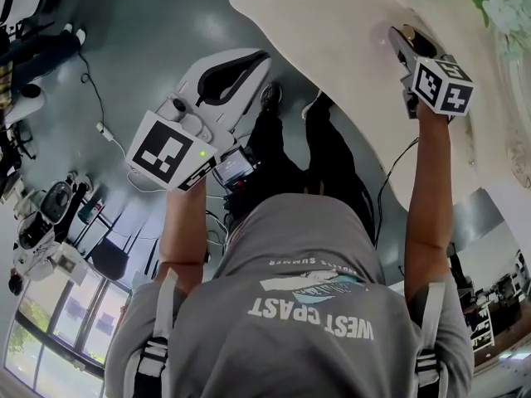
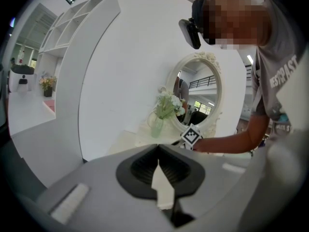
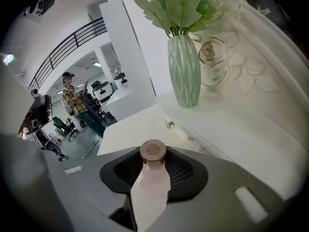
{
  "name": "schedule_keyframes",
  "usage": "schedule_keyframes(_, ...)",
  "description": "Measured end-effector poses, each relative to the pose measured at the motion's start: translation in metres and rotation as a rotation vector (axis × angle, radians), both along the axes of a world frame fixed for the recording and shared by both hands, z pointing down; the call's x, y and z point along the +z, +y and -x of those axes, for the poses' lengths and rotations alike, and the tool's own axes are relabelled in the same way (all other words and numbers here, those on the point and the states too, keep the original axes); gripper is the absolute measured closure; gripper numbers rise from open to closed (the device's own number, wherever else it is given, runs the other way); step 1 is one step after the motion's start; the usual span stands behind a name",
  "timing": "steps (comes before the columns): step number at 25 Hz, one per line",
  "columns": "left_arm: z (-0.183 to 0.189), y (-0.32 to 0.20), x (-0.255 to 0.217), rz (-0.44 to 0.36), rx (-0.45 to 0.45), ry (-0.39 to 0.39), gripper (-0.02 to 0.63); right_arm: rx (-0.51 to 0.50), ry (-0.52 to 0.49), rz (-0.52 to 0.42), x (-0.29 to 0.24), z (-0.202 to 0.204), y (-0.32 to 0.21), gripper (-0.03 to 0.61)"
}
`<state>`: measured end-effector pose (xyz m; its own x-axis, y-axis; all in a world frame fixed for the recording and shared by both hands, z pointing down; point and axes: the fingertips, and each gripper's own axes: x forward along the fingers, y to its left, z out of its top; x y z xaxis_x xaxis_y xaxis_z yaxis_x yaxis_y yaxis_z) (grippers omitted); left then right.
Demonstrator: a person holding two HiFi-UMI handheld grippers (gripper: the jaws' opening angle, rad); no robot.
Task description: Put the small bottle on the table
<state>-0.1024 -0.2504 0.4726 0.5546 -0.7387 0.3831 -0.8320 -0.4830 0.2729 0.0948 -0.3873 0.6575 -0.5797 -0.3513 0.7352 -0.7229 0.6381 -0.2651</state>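
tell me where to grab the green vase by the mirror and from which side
Take the vase round its ribbed middle, jaws level, coming from the open table side. The flowers block the top, and the mirror frame stands close behind it, so likely no other way in.

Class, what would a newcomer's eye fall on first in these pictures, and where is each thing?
A small pink bottle with a brown cap, gripped in the right gripper over the white table. Just beyond stands a ribbed pale-green vase of leafy stems, beside an ornate white oval mirror.
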Motion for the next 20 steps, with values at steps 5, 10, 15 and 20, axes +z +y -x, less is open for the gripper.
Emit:
schedule_keyframes(5, 0.001, -0.006, -0.005, -0.009, 0.018, 0.003, 0.612, 0.004, 0.016, 0.012, 0.001, 0.003, 0.003, 0.425)
schedule_keyframes(10, 0.006, -0.008, -0.012, -0.023, 0.038, 0.006, 0.612, 0.002, 0.037, 0.022, 0.002, 0.012, 0.010, 0.405)
schedule_keyframes(15, 0.016, -0.004, -0.022, -0.039, 0.050, 0.007, 0.612, 0.042, 0.046, 0.032, -0.002, 0.014, 0.013, 0.407)
schedule_keyframes(20, 0.027, 0.001, -0.038, -0.064, 0.065, 0.007, 0.612, 0.093, 0.062, 0.010, -0.017, 0.010, 0.018, 0.403)
